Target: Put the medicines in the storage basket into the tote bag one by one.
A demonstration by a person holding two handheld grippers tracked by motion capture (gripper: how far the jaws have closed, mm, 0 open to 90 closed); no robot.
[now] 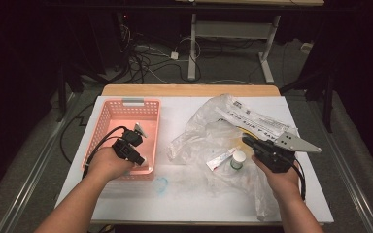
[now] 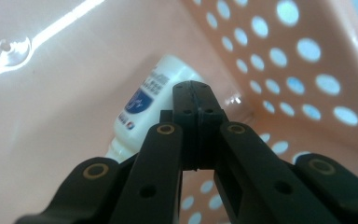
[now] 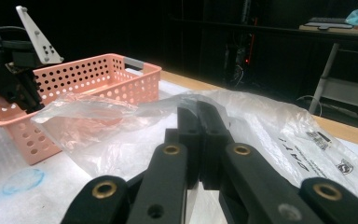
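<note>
My left gripper [image 1: 137, 156] reaches down into the pink perforated basket [image 1: 108, 121] near its front right corner. Its jaws are shut with nothing between them [image 2: 195, 86]. Just beyond the tips a white labelled bottle [image 2: 144, 102] lies on the basket floor, partly hidden by the jaws. My right gripper [image 1: 246, 141] hovers low over a crumpled clear plastic bag [image 1: 209, 131], jaws shut and empty [image 3: 198, 112]. A small white jar with a green band [image 1: 238, 159] and a white tube [image 1: 221, 159] lie by the bag, left of the right gripper.
A white mat covers the wooden table [image 1: 189, 90]. A faint blue ring mark [image 1: 161, 184] sits near the front, right of the basket. The bag's printed label [image 1: 257, 121] faces up at the back right. Cables and table legs lie on the floor behind.
</note>
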